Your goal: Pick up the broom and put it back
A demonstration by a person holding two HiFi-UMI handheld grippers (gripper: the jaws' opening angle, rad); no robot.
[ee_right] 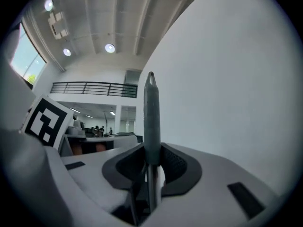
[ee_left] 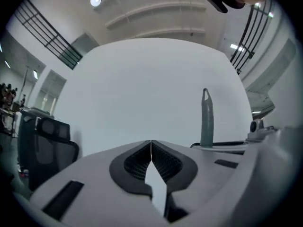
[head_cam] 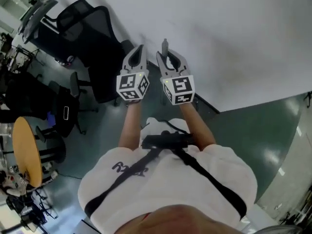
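Observation:
The broom's grey-green handle [ee_right: 150,117] stands upright between the jaws of my right gripper [ee_right: 151,157], which is shut on it. Its pointed top [head_cam: 165,44] shows just above that gripper [head_cam: 168,58] in the head view. The broom's head is hidden in every view. My left gripper [head_cam: 141,50] is held level beside the right one, a little to its left. Its pads meet with nothing between them, so the left gripper [ee_left: 151,148] is shut and empty. From the left gripper view the handle [ee_left: 206,119] rises at the right.
A white wall [head_cam: 224,33] fills the space straight ahead of both grippers. A black office chair [head_cam: 92,33] stands to the left by the wall, with more chairs and a round wooden table [head_cam: 27,150] further left. The floor is dark green.

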